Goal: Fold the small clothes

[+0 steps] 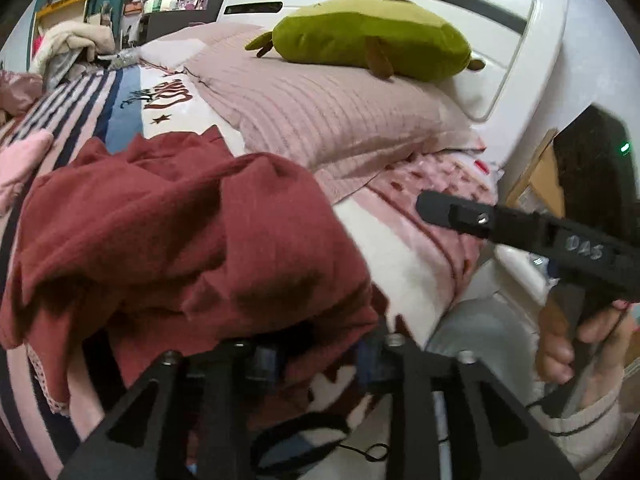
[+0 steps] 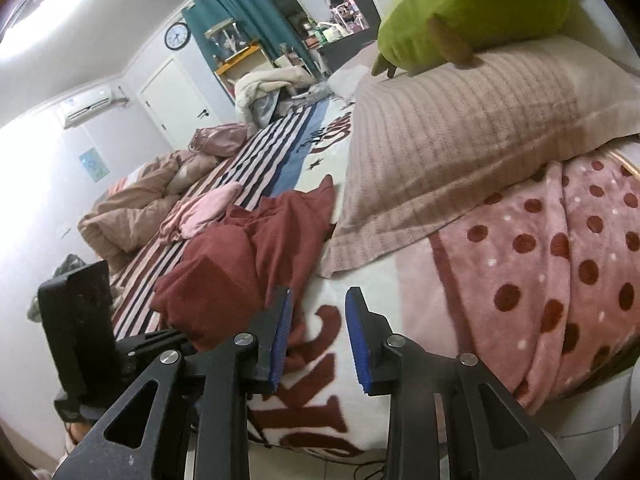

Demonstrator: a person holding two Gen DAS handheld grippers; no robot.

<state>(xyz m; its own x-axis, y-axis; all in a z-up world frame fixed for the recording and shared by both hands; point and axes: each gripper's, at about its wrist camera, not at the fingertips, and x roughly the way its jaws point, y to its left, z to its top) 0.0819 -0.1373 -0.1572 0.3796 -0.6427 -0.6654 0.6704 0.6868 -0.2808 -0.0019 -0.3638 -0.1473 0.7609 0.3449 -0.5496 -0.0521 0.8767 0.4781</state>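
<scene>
**Red cloth bunched at the bed's near edge, both claws released**

Dark red knit fabric, a crumpled small garment [image 2: 256, 256], lies heaped near the bed's near edge, on the white fleece blanket with big dark red lettering [image 2: 320, 364]. In the left wrist view it fills the foreground and drapes over the left gripper [image 1: 320, 360], so the fingertips are hidden and only the black frame shows. A lace-trimmed hem peeks out at the lower left. Whether any cloth sits between those hidden fingers cannot be told; seen from the right wrist, the left tool's black body sits beside the heap's near left corner.

The right gripper [image 2: 320, 340] stands parted, blue pads bare, nothing between them. The garment's folded lobe lies just beside its left finger, not pinched. In the left wrist view a hand [image 1: 576, 344] grips that tool's handle at the right, cut off by the frame's rim.

Farther in, a pale pink small garment [image 2: 200, 212] rests on the striped bedspread [image 2: 256, 156]. A ribbed dusty-pink pillow [image 2: 460, 152] overlaps a pink polka-dot blanket [image 2: 560, 264], and a green plush toy [image 2: 472, 12] lies on the pillow by the headboard.
</scene>
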